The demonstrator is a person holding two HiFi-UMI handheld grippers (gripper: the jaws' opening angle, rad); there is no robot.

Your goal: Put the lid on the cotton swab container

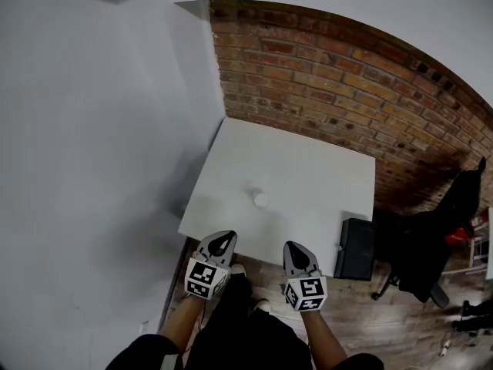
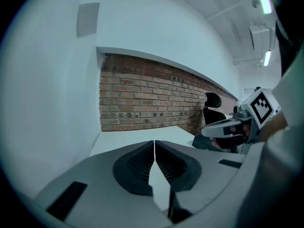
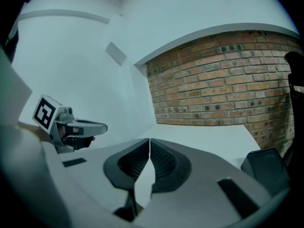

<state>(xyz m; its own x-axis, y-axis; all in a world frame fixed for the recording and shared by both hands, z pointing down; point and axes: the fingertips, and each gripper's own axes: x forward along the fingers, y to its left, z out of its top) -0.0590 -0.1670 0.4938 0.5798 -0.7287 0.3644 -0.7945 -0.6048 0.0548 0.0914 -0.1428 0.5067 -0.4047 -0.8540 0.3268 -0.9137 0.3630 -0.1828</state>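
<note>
Container [image 1: 259,200] on table [image 1: 308,168]; left tongs [image 1: 224,237], right tongs [image 1: 296,247] closed, empty.

Soft, even indoor light; strong fisheye curvature and dark vignette at every edge.

The white container [image 1: 259,200], toward seven o'clock from the middle of the worktop [image 1: 308,168], is too small to tell whether a lid sits on it. In their own views the left gripper [image 2: 154,144] and right gripper [image 3: 150,142] hide the worktop's near part behind their bodies. At four o'clock in the head view, clutter [image 1: 471,241] beside the dark chair [image 1: 439,230] runs off the edge, unreadable. The person's arms [image 1: 181,326] are cut off at six o'clock.
</note>
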